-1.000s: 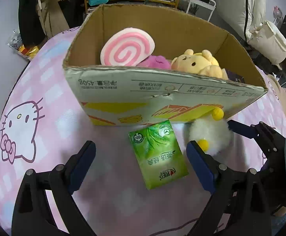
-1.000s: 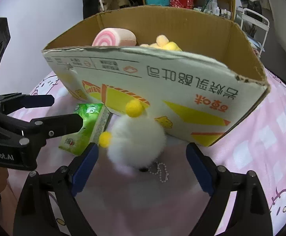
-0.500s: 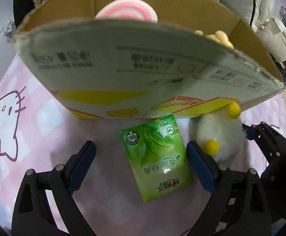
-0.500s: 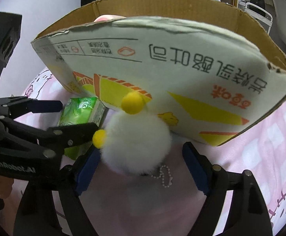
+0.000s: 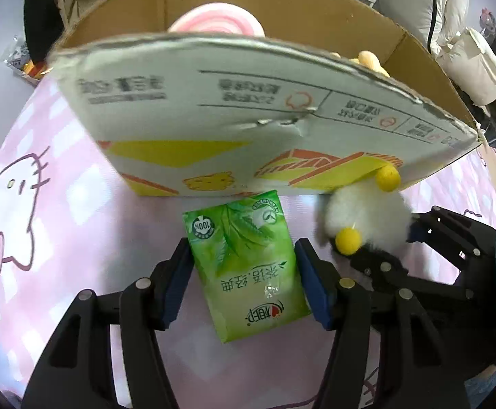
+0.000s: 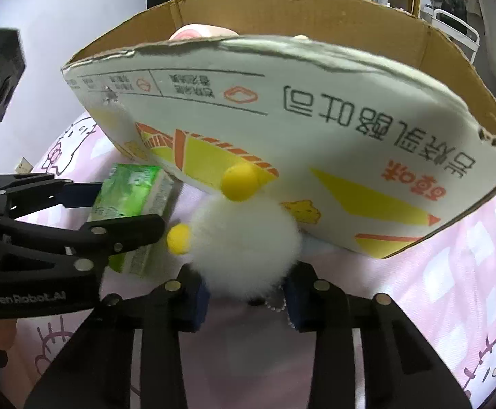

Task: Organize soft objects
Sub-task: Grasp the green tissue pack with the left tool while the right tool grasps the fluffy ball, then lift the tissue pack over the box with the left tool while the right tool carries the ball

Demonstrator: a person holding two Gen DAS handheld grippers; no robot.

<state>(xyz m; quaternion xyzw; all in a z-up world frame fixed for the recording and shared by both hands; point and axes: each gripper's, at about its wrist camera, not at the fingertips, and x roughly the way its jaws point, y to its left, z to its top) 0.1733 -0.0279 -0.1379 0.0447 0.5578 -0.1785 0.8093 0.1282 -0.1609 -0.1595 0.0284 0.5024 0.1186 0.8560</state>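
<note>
A green tissue pack (image 5: pixel 248 266) lies on the pink Hello Kitty cloth in front of the cardboard box (image 5: pixel 248 119). My left gripper (image 5: pixel 244 279) is shut on the pack, its blue pads touching both sides; the pack also shows in the right wrist view (image 6: pixel 128 201). A white fluffy plush with yellow balls (image 6: pixel 248 248) rests against the box front. My right gripper (image 6: pixel 244 293) is shut on it; the plush also shows in the left wrist view (image 5: pixel 363 218). A pink swirl plush (image 5: pixel 217 24) and a yellow plush (image 5: pixel 370 63) sit inside the box.
The pink Hello Kitty cloth (image 5: pixel 43 204) covers the surface. The tall box front wall (image 6: pixel 316 136) stands close ahead of both grippers. Shelves, bags and clothing (image 5: pixel 452 17) stand behind the box. The left gripper body (image 6: pixel 43 255) sits close beside the right one.
Both grippers moved forward and closed: the left onto the green tissue pack, the right onto the white fluffy plush. The box now looms closer.
</note>
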